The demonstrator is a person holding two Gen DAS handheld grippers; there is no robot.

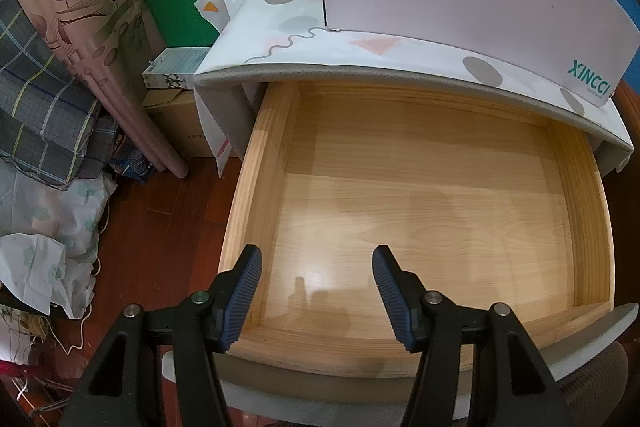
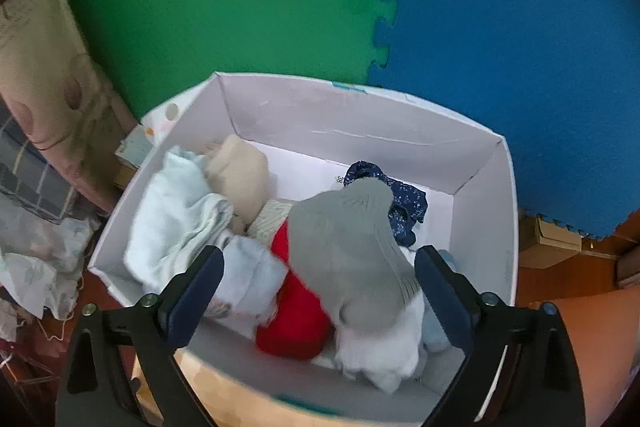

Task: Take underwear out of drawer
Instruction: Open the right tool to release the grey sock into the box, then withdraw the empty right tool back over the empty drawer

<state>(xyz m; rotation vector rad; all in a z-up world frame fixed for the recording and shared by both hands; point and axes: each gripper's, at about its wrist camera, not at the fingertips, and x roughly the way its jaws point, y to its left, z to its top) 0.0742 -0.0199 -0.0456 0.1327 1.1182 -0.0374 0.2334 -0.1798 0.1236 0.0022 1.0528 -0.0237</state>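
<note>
Right gripper hanging wide open over the box of underwear, left gripper waiting over the bare drawer.

The right gripper is hovering above the white box with its jaws spread wide, nothing pinched between them. Below it, the grey and white garment is lying on top of the pile, beside a red piece, pale blue cloth, a beige piece and a dark blue dotted one. The left gripper is pointing down into the pulled-out wooden drawer, jaws partly apart and gripping nothing. That same white box is sitting on the patterned cloth over the cabinet top.
</note>
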